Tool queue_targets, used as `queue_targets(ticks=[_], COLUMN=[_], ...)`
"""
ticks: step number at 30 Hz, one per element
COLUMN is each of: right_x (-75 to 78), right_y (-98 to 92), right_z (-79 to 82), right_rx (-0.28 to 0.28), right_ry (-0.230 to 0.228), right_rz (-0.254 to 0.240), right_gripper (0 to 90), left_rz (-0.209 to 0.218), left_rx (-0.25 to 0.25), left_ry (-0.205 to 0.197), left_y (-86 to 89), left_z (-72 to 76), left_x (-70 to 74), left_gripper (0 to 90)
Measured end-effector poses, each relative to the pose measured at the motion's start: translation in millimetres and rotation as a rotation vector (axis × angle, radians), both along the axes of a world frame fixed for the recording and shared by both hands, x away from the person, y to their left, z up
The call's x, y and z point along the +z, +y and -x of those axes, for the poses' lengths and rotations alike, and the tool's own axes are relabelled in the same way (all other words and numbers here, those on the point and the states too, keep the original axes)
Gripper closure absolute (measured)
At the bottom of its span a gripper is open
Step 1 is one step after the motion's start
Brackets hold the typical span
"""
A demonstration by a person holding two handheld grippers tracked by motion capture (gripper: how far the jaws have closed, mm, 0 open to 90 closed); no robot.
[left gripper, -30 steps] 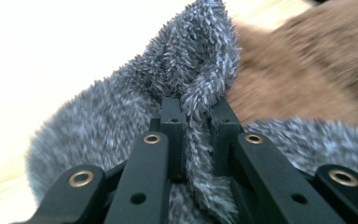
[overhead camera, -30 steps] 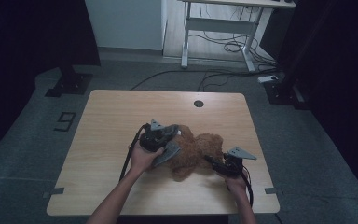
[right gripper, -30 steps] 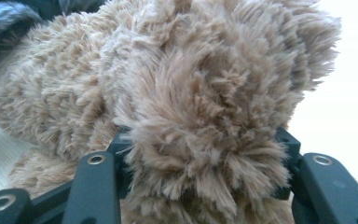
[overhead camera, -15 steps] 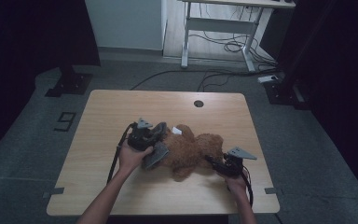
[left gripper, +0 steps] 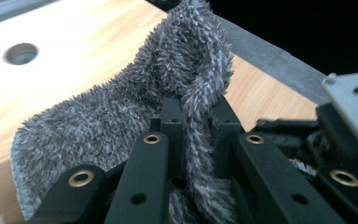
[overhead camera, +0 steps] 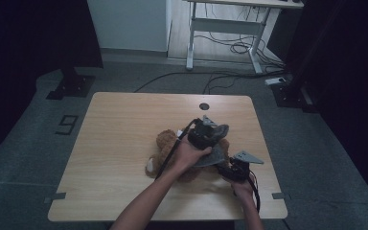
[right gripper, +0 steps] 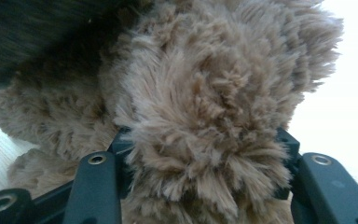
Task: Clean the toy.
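Observation:
A brown teddy bear [overhead camera: 165, 141] lies on the wooden table [overhead camera: 124, 124], right of middle. My left gripper [overhead camera: 211, 132] hovers over the bear's right part, shut on a fold of grey fuzzy cloth [overhead camera: 215, 155] that hangs under it. In the left gripper view the cloth [left gripper: 121, 116] is pinched between the jaws of the left gripper [left gripper: 196, 112] and drapes away to the left. My right gripper [overhead camera: 232, 170] sits low at the bear's near right side. Its jaws clamp a furry limb of the bear [right gripper: 205, 93], as the right gripper [right gripper: 205, 140] view shows.
A round cable hole [overhead camera: 204, 106] sits near the table's far edge. Beyond the table stand a white desk frame with loose cables [overhead camera: 230, 43] and a black stand base [overhead camera: 72, 86] at the left. The table's left half is bare wood.
My left gripper has swung from the bear's left side up and over to its right side, carrying the grey cloth along. The right gripper has kept still on the bear.

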State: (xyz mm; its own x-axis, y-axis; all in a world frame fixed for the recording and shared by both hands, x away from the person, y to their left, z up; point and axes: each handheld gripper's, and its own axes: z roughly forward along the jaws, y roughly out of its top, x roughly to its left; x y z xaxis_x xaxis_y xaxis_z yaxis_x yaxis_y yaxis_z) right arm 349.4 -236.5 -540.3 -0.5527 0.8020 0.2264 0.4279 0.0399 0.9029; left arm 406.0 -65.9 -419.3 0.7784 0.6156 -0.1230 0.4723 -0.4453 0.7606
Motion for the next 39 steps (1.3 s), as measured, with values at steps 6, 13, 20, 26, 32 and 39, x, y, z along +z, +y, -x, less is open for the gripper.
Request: queue_targets(ticks=[6,13,20,26,32,39], right_x=[-0.8,-0.6,-1.0,-1.2,-2.4,-2.7], right_y=[-0.3,1.3,1.5,1.9,4.5,7.2], right_z=[0.2,0.8,0.2,-0.1,-0.6,-1.1], right_rx=[0.006,0.0,-0.003,-0.002,0.009,0.019], right_ry=[-0.001,-0.012,-0.006,-0.008,-0.011,-0.011], right_rz=[0.006,0.02,0.011,0.008,-0.002,0.0], right_gripper=[45.7,45.9,46.0,46.0,45.9,45.9], left_rz=[-0.051,-0.079,-0.116,-0.135,-0.153,-0.15], left_rx=[-0.005,0.052,0.095,0.102,0.098,0.101], left_ry=[0.018,0.011,0.015,0.079,0.073,0.062], left_y=[-16.5,-2.8,8.6,26.1,41.6,63.4], left_z=[-12.8,-20.3,-27.9,-36.4,-28.8,-20.4], left_x=[-21.6,-22.5,-28.3,-34.3,-31.0,-20.8], left_gripper=[78.9,78.8,78.8,78.7,78.6,78.3])
